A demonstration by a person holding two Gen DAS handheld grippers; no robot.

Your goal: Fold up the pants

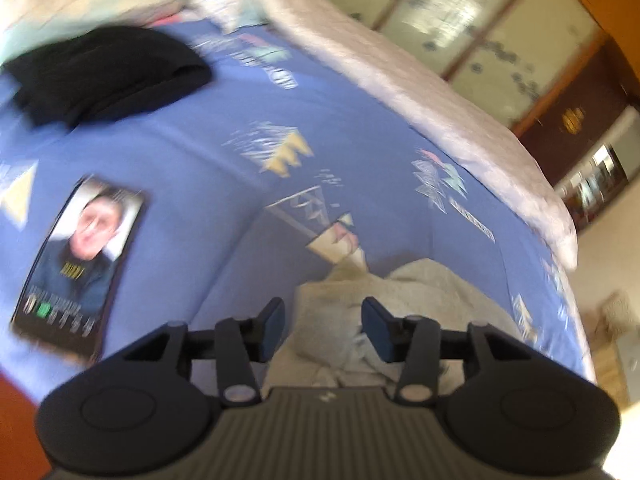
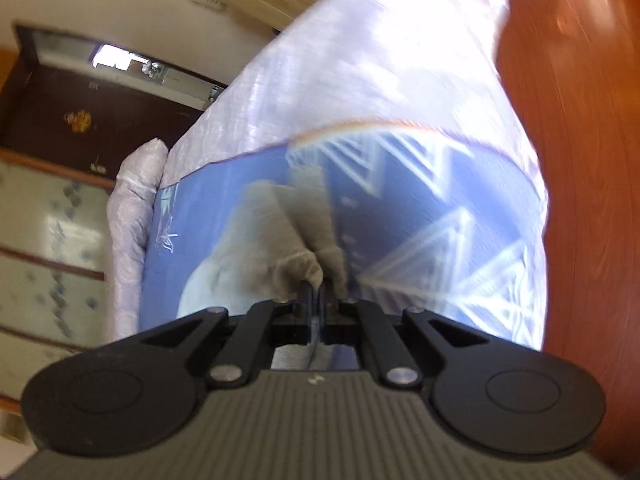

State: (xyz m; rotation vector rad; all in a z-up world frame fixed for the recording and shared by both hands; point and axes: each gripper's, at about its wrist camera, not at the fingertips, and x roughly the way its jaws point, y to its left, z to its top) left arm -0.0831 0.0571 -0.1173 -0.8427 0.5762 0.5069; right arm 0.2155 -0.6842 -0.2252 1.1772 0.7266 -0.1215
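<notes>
Pants (image 2: 280, 236) pinched in right gripper (image 2: 316, 288), left gripper (image 1: 323, 326) spread above them, blue bedsheet (image 1: 200, 152) beneath

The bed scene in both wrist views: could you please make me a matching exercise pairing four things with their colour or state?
Things:
1. pants
2. phone
3. left gripper
4. right gripper

States:
A. shut on beige cloth
B. open, fingers apart over the cloth
C. beige, crumpled on the blue bedsheet
D. lying flat, screen lit

Pairs: 1-C, 2-D, 3-B, 4-A
</notes>
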